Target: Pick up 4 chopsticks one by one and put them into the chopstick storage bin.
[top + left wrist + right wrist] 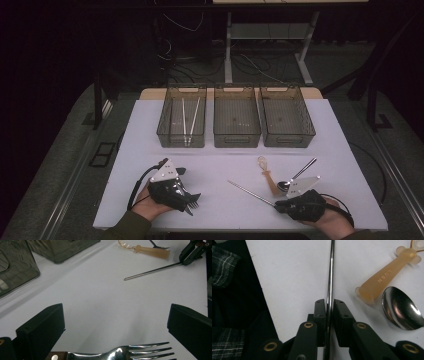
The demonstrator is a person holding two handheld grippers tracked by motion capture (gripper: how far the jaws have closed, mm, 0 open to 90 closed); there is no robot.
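My left gripper rests at the table's front left, open, jaws wide apart. A fork with a wooden handle lies on the table between those jaws, untouched. At the front right, my right gripper is shut on a thin metal chopstick, which points away to the left across the table. A steel spoon and an orange-handled utensil lie just beyond the right gripper.
Three clear grey bins stand in a row at the back: left bin, middle bin, right bin. Two metal chopsticks lie in the left bin. The white table top ends close behind both hands.
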